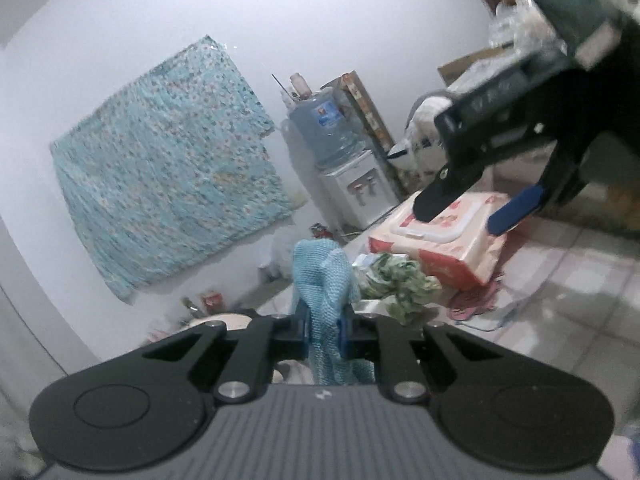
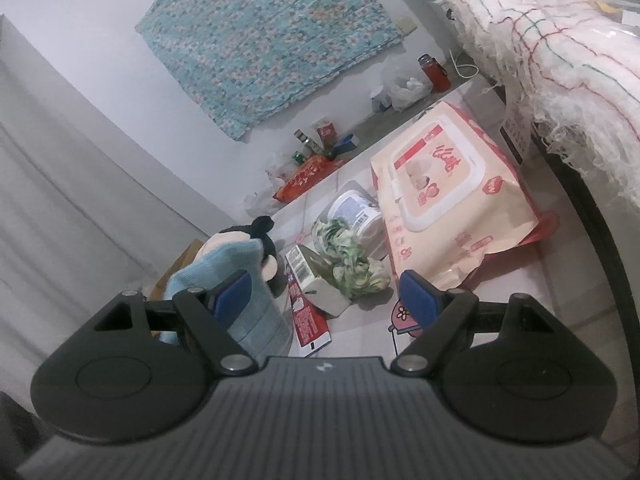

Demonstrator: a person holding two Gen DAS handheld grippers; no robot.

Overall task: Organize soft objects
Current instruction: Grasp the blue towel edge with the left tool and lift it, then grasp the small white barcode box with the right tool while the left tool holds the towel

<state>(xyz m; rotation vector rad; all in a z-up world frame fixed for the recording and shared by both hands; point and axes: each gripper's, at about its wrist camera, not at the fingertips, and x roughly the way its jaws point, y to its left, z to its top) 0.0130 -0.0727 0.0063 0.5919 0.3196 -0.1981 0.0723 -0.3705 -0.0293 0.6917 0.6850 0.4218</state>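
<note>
wrist views, both facing wipes pack (image 1: 436,240)

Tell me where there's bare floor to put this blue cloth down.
Bare tile lies open to the right of the wipes pack, nearer than the dark furniture. Left of the pack it's crowded: the green-and-white cloth, a white tub, cartons and a plush toy sit packed together. The left gripper is shut on the blue cloth; the right gripper is open.

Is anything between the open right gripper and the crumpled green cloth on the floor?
Nothing visible blocks it. The right gripper hangs with jaws wide apart, and the green cloth lies just ahead between them. A small box touches the cloth's left side; the wipes pack sits right.
</note>
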